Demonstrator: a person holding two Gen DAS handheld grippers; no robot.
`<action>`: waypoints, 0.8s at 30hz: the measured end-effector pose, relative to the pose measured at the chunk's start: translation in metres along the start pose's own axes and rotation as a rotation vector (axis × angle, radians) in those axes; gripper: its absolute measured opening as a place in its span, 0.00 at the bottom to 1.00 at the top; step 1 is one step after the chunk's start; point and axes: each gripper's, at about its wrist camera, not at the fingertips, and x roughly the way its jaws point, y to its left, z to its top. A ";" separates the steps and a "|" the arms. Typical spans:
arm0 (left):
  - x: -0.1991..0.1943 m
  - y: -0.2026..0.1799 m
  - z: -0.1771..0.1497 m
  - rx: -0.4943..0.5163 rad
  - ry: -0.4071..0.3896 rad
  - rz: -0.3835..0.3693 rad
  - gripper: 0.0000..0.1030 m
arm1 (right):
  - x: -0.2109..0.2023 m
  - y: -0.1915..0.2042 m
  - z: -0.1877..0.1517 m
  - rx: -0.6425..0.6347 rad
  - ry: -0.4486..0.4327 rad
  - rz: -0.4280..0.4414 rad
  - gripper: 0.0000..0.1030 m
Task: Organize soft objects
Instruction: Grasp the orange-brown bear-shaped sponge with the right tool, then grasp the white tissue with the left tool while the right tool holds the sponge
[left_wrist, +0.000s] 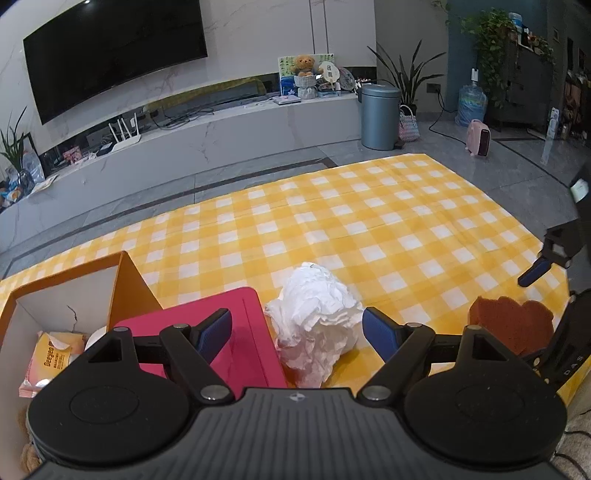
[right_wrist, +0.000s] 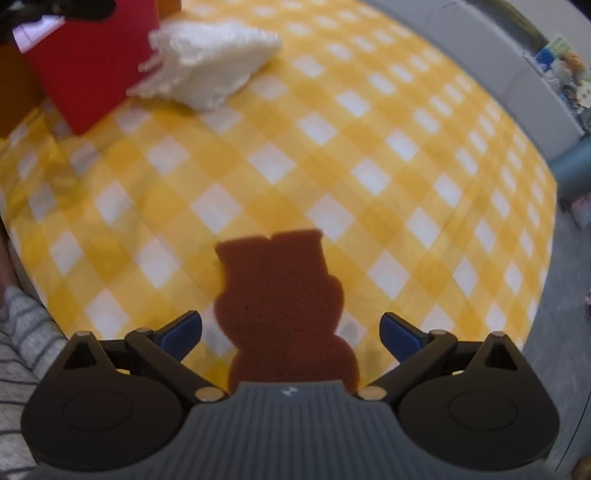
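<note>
**Observer:** Where do your tools stand?

**Me:** My left gripper (left_wrist: 297, 334) is spread wide, its blue pads either side of the crumpled white tissue (left_wrist: 317, 325) at lower centre of the left wrist view, not touching it as far as I can tell. My right gripper (right_wrist: 290, 334) is also spread, with the brown bear-shaped sponge (right_wrist: 280, 306) lying flat between its fingers at lower centre of the right wrist view. Neither pinches anything.

**Observer:** And the container?

**Me:** The orange box (left_wrist: 125, 284) sits at lower left of the left view, a tissue packet (left_wrist: 51, 356) already inside. A pink lid (left_wrist: 207, 332) lies between the box and the tissue, all on the yellow checked cloth (left_wrist: 369, 229).

**Observer:** How will they handle?

**Me:** I judge the tissue nearly weightless and loose; it will collapse under the pads, so I would close across its bulky middle rather than a stray edge. The sponge looks light, thin and springy. Lying flat, it offers little height, so I would take it across the narrow waist and squeeze firmly.
</note>
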 end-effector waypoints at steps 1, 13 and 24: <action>-0.001 0.000 0.001 0.001 -0.002 0.001 0.92 | 0.003 0.000 0.000 -0.012 0.009 0.009 0.97; 0.008 -0.004 0.032 -0.011 0.073 -0.021 0.92 | 0.006 0.015 0.001 0.070 -0.053 0.008 0.71; 0.041 -0.029 0.059 0.036 0.217 0.123 0.92 | -0.082 -0.002 -0.009 0.660 -0.355 -0.148 0.69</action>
